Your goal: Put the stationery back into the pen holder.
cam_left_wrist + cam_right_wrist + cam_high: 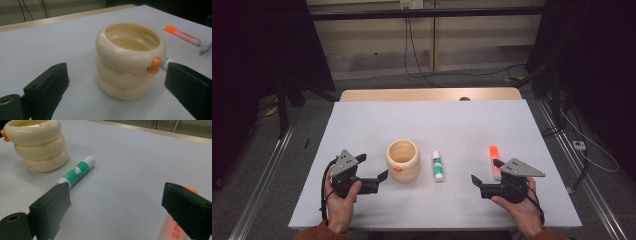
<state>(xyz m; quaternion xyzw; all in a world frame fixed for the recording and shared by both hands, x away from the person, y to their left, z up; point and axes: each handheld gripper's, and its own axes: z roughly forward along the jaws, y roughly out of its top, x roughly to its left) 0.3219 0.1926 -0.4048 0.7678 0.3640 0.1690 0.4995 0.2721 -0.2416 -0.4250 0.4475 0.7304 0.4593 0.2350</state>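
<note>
A cream pot of three stacked rings, with a small orange knob at its rim, stands upright on the white table; its inside looks empty. A green and white glue stick lies just right of it. Further right lies an orange and pink highlighter. My left gripper rests open just left of the pot, jaws pointing at it and not touching. My right gripper is open beside the highlighter's near end, aimed toward the glue stick. The highlighter is partly hidden behind its right finger.
The table's far edge is a bare wooden strip. Floor rails run along both sides, and cables lie on the floor beyond. The far half of the tabletop is open room.
</note>
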